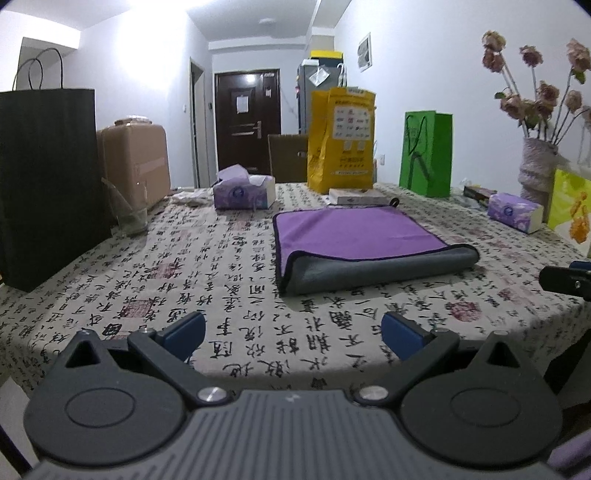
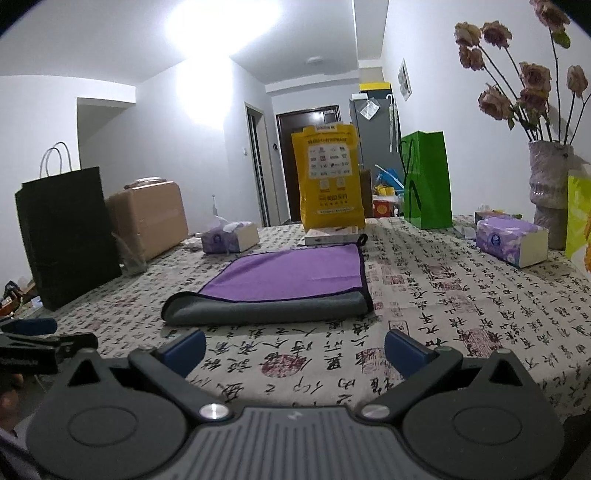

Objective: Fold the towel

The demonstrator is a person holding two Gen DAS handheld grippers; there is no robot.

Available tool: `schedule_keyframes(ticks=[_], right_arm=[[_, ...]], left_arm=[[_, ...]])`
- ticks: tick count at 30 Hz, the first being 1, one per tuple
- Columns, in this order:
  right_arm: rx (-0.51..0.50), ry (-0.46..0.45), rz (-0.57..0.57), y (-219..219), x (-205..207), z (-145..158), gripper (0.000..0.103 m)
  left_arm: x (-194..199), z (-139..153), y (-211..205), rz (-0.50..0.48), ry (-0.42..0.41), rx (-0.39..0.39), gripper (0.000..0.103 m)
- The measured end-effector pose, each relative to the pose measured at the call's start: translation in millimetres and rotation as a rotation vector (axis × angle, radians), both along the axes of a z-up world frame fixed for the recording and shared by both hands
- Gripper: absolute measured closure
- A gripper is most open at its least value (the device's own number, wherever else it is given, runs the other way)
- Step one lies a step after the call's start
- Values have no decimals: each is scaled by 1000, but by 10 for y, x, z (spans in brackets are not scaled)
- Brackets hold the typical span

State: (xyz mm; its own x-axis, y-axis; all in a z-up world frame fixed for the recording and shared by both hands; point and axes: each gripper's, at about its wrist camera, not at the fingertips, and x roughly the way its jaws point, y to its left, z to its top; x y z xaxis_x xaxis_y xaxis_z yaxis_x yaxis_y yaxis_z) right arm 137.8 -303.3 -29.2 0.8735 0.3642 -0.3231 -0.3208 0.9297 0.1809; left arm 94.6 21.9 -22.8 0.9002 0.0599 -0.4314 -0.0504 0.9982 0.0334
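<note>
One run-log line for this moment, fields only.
towel: folded once, flat on table, untouched | left gripper: open, off towel | right gripper: open, off towel

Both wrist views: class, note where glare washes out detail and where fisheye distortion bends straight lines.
Left wrist view: ceiling glare bleaches the upper left wall; the table edge bows. Right wrist view: glare whitens the ceiling; the black bag leans; the towel stays sharp.

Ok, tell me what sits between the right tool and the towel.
Nothing but bare patterned tablecloth lies between the open right tool and the towel, as the right wrist view shows.
</note>
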Motion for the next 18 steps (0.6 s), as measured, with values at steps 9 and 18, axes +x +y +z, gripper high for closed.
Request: schedule_keyframes(ticks=[9, 18], right_arm=[[-8, 23, -32, -37, 489, -52, 0], [-38, 47, -8, -10, 942, -102, 3]], left_arm=[[452, -32, 85, -3, 32, 9, 0], [818, -90, 136, -10, 60, 28, 0]])
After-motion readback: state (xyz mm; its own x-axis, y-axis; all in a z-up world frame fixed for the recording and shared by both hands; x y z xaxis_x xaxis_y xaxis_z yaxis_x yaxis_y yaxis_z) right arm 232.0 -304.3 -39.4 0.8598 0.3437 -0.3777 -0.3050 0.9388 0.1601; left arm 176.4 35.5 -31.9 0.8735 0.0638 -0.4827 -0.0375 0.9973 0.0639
